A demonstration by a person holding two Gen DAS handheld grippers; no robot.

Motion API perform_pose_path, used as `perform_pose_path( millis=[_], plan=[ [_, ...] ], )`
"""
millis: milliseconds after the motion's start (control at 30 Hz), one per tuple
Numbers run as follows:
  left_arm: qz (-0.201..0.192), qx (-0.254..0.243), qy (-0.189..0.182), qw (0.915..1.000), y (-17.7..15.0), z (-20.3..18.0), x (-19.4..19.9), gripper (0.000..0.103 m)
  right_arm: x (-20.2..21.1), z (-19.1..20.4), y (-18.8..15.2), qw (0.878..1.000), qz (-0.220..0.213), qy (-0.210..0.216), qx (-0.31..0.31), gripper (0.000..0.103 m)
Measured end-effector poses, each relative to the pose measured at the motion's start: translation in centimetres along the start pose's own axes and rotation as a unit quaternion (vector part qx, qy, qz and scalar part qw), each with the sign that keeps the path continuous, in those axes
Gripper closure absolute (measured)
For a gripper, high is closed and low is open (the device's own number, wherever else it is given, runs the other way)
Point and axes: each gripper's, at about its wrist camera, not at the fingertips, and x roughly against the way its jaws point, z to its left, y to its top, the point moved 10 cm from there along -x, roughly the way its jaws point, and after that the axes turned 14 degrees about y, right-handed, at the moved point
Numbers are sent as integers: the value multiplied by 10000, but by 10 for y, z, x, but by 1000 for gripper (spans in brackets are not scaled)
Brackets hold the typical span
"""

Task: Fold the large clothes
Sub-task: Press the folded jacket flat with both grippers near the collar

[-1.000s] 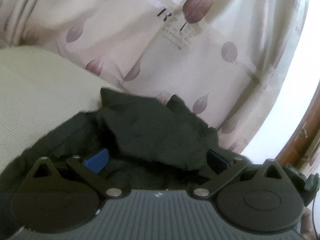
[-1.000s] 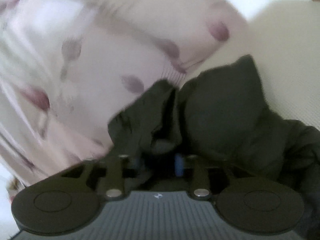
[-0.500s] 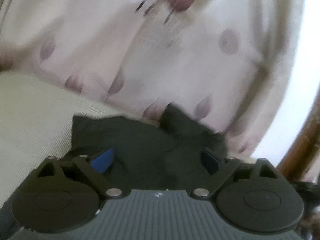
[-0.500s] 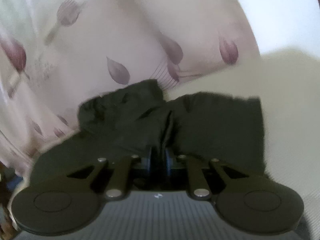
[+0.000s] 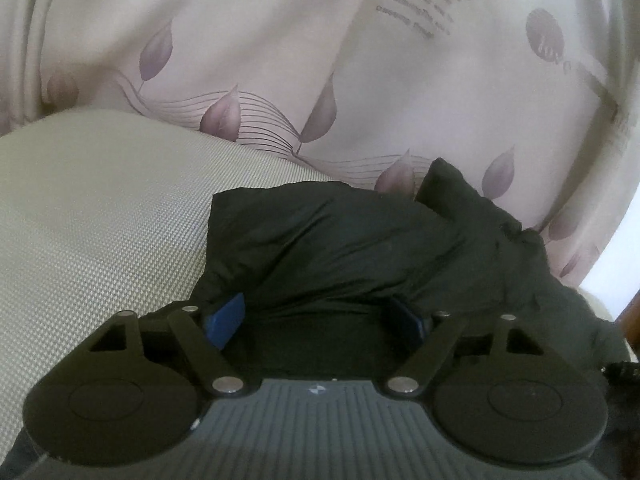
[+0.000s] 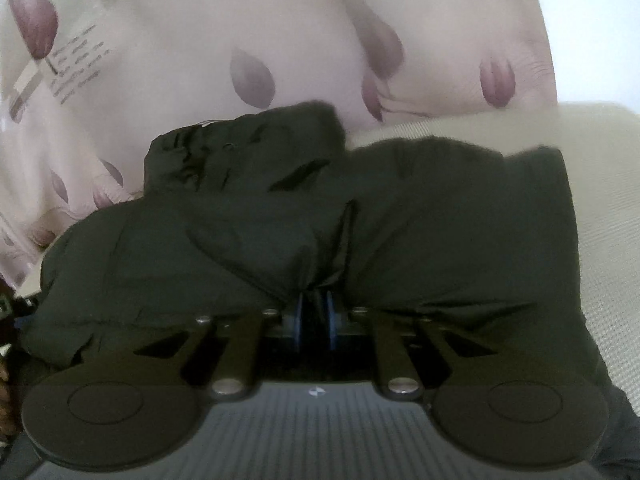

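garment: one dark padded garment (image 5: 360, 248), bunched and part-folded, lies at the far edge of the beige woven surface (image 5: 88, 216) (a mattress or a cushion, I cannot tell which), pushed up against the curtain.
garment, right view: the same dark padded garment (image 6: 440, 220) shows as two puffed lobes with a crease running down between them.
left tongs: the left tongs (image 5: 316, 320) stand wide, and their jaws have just been closing somewhat. Cloth sags between the blue pads (image 5: 224, 316), but nothing shows them pressing on it, so I read them as open around the fabric, not gripping.
why, left: probably set astride the near fold to take a broad bite of thick padding.
right tongs: the right tongs (image 6: 314, 316) have just been closing and are now nearly shut. The blue pads (image 6: 298, 316) pinch a thin ridge of cloth at the foot of the crease.
why, right: a pinch on the crease likely fixes the fold line so the lobes can be turned over it.
curtain: one pale curtain (image 5: 280, 60) with purple leaf prints and some lettering hangs behind the far edge. The garment's raised corner leans on it.
wood: a brown strip (image 5: 628, 312) at the right edge, too little in view to name.
count: garment one; tongs two; blue pads two on each; curtain one; person not in view.
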Motion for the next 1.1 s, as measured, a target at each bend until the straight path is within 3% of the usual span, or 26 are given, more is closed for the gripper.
perform_pose_path(
  millis=[200, 333, 433, 533, 667, 767, 900, 1100],
  plan=[
    [-11, -291, 307, 9991, 0, -7, 0, 22, -2, 3, -2, 9998, 25, -145, 116, 94],
    [-593, -199, 285, 9976, 16, 0, 28, 25, 15, 0, 9, 9996, -82, -14, -284, 90],
    [-1149, -125, -163, 9932, 37, -6, 60, 22, 60, 12, 32, 9967, -785, -181, 65, 87],
    [-1354, -440, -554, 9883, 53, -37, 69, 20, 76, 44, 57, 9923, -1112, 94, 532, 87],
    [-953, -837, -914, 9877, 49, -85, 40, 29, 28, 88, 64, 9913, -555, 266, 1167, 87],
    [-784, -946, -751, 9896, 42, -96, 11, 36, -17, 91, 54, 9887, -11, -39, 1496, 87],
    [-231, -892, -513, 9944, 24, -86, -27, 41, -46, 64, 37, 9855, 491, -491, 1547, 88],
    [194, -709, -568, 9957, 12, -81, -44, 42, -53, 40, 18, 9924, 406, -297, 1123, 92]
  ],
)
